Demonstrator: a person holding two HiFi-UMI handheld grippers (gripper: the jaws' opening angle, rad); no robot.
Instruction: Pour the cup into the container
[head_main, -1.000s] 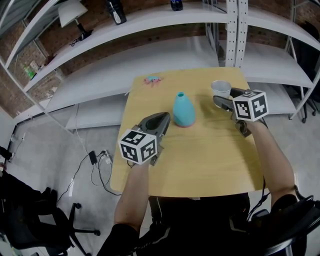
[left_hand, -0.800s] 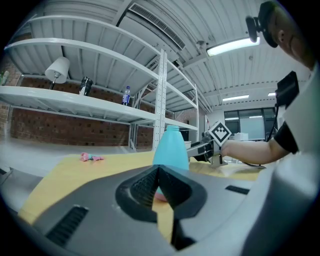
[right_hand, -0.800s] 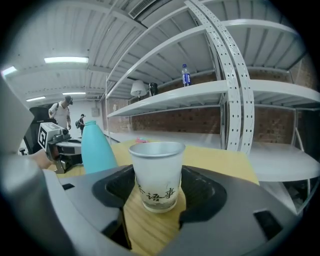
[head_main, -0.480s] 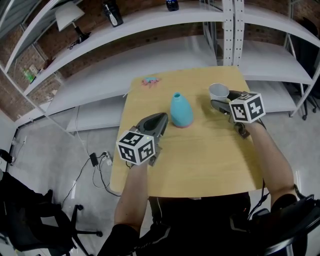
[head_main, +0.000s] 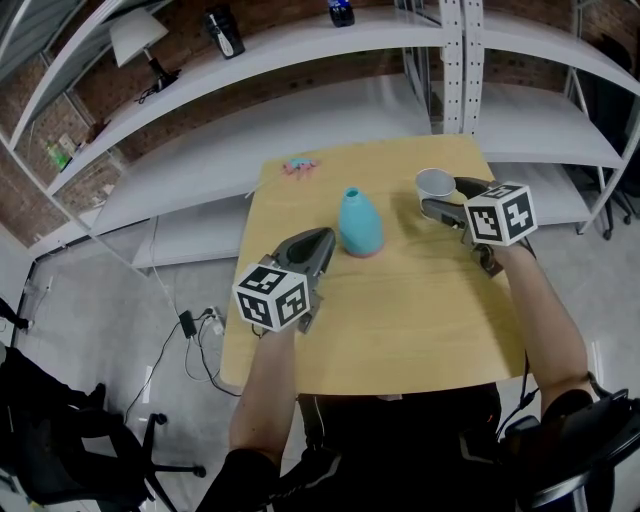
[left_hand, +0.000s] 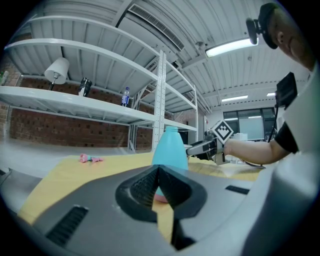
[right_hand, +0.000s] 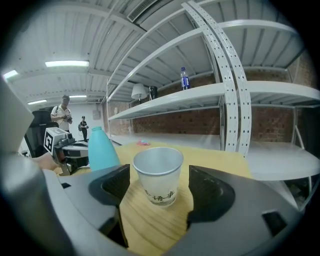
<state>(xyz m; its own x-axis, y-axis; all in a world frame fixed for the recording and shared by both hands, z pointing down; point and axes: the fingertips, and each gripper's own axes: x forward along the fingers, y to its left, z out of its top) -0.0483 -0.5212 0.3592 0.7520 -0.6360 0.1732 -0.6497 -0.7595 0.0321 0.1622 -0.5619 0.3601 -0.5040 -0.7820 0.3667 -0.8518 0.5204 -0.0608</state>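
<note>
White paper cup (right_hand: 157, 172), dark-printed, upright on desk (head_main: 400, 310). Right tool (head_main: 447, 196) near-level, jaws just opening wider, flanking it untouched; left tool (head_main: 320, 240) clenched, empty.

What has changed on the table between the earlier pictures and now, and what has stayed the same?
The right gripper has just opened its jaws wider; the paper cup stands between them, not gripped. The shut left gripper, the teal container and the cup kept their places.
</note>
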